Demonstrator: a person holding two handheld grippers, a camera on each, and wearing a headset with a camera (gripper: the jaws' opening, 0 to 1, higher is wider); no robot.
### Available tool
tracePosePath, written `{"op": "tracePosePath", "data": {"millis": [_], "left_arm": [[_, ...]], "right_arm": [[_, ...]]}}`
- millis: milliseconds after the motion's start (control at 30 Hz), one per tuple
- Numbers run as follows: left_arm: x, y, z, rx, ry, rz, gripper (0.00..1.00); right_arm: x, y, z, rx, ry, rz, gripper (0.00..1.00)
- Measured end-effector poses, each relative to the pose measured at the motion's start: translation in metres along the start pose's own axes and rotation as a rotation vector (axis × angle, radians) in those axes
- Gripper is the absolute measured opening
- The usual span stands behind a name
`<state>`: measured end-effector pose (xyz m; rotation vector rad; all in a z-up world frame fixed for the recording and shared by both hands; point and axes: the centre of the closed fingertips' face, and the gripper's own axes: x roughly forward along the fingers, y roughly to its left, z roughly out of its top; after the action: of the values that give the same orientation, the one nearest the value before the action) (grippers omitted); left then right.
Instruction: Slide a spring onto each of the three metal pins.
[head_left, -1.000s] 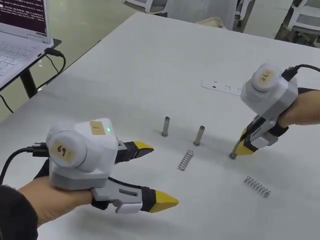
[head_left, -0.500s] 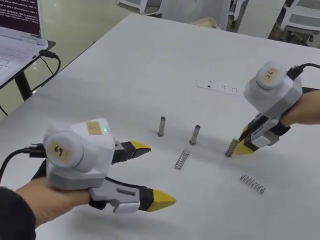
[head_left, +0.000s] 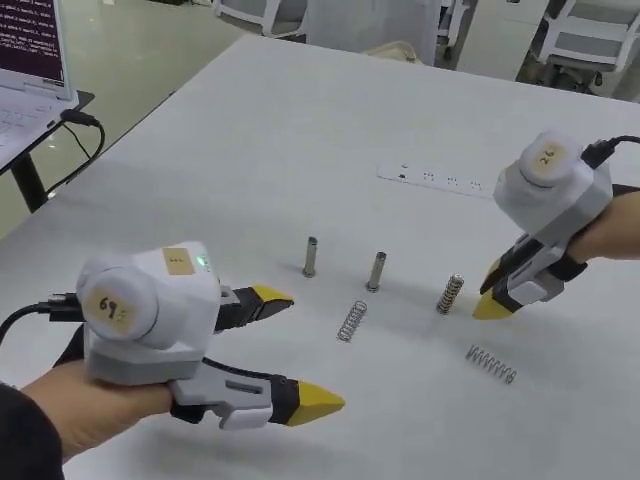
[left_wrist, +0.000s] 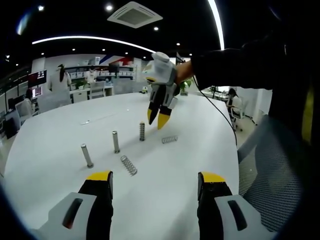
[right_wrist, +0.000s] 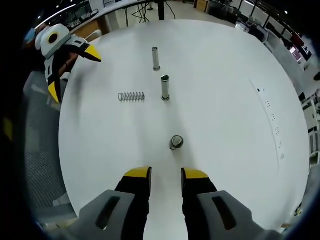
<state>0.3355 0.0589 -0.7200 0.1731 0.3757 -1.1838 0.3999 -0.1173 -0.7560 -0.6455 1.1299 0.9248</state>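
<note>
Since the pin (right_wrist: 176, 142) by your right gripper (right_wrist: 166, 173) carries its spring (head_left: 450, 295), pinch the nearby loose spring (head_left: 491, 362) endwise; right jaws narrow, left gripper (left_wrist: 156, 176) jaws wide, both empty.

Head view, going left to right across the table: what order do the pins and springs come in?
bare pin → loose spring → second bare pin → pin wearing a spring → second loose spring
</note>
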Motion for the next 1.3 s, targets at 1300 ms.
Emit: {"op": "tracePosePath", "data": {"millis": [1300], "left_arm": [[0.001,-0.011,0.009,0.037,0.004,-0.027,0.64]], "right_arm": [[0.019,0.036,-0.049,0.097,-0.008,0.011,0.2]]}}
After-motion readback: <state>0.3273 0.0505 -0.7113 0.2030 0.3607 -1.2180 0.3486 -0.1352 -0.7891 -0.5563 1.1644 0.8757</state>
